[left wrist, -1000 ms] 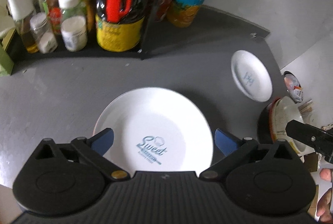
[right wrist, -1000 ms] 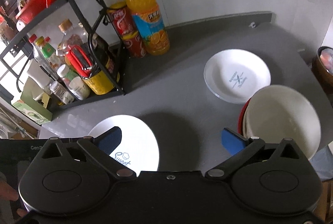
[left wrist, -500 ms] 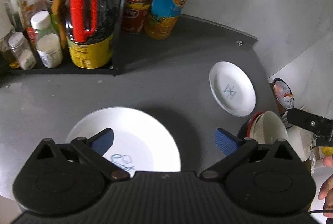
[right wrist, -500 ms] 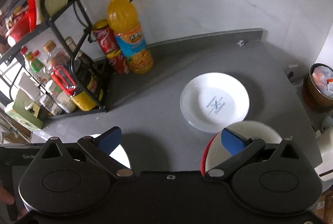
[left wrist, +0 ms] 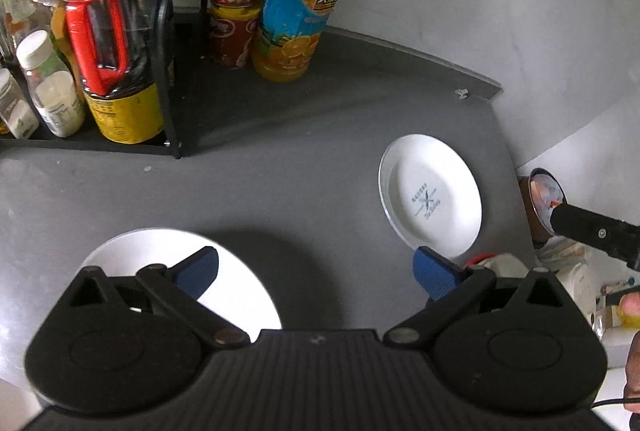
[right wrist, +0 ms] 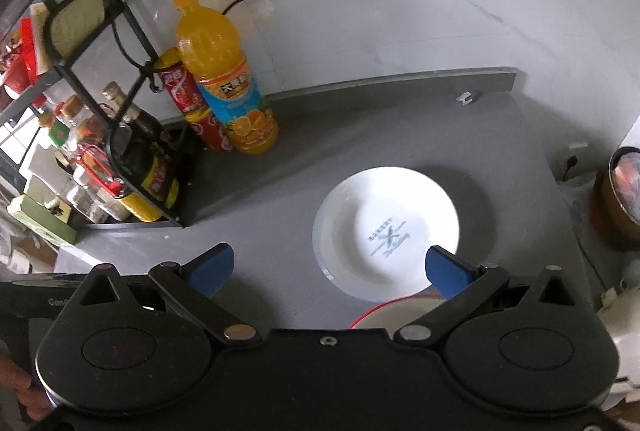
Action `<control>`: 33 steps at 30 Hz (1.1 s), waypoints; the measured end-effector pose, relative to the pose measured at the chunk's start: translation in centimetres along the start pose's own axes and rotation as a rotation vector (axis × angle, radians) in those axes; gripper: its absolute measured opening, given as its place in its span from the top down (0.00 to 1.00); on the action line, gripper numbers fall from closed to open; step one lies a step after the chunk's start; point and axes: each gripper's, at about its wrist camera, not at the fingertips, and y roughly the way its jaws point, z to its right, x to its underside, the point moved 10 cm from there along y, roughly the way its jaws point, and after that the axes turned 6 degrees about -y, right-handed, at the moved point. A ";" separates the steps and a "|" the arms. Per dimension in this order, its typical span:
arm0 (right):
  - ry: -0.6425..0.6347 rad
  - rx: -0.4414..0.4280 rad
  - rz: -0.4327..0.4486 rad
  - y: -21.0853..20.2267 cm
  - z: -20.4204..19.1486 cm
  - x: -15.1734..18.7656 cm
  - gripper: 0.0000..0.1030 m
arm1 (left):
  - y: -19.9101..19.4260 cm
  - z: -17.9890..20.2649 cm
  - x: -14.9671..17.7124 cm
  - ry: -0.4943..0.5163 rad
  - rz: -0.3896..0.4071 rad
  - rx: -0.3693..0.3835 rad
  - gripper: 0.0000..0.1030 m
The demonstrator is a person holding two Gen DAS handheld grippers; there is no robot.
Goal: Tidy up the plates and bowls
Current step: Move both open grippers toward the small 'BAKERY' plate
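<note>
Large white plate [left wrist: 240,295] lying on grey counter [left wrist: 280,183] under left gripper [left wrist: 316,269], w/ small printed plate [right wrist: 384,231] lying further right beside red-rimmed bowl [right wrist: 384,317], right gripper [right wrist: 328,269] hovering above; both tongs gaping wide, holding nothing.

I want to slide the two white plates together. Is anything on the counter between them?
No. In the left wrist view, only bare grey counter lies between the near plate and the far plate.
</note>
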 end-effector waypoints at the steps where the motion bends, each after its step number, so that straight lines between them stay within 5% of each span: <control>1: -0.004 -0.005 -0.006 0.3 0.5 -0.3 0.00 | 0.3 0.2 -0.2 -0.010 -0.003 -0.006 0.00; 14: -0.044 -0.036 -0.090 5.0 6.4 -2.2 0.02 | 6.1 3.0 -1.1 -0.110 -0.019 -0.033 0.01; 20: -0.045 -0.078 -0.180 8.1 8.6 -1.7 0.21 | 9.6 3.8 -0.9 -0.197 -0.026 -0.011 0.04; 33: 0.030 -0.140 -0.311 14.5 13.2 0.3 0.51 | 16.1 4.3 0.6 -0.343 -0.086 0.020 0.47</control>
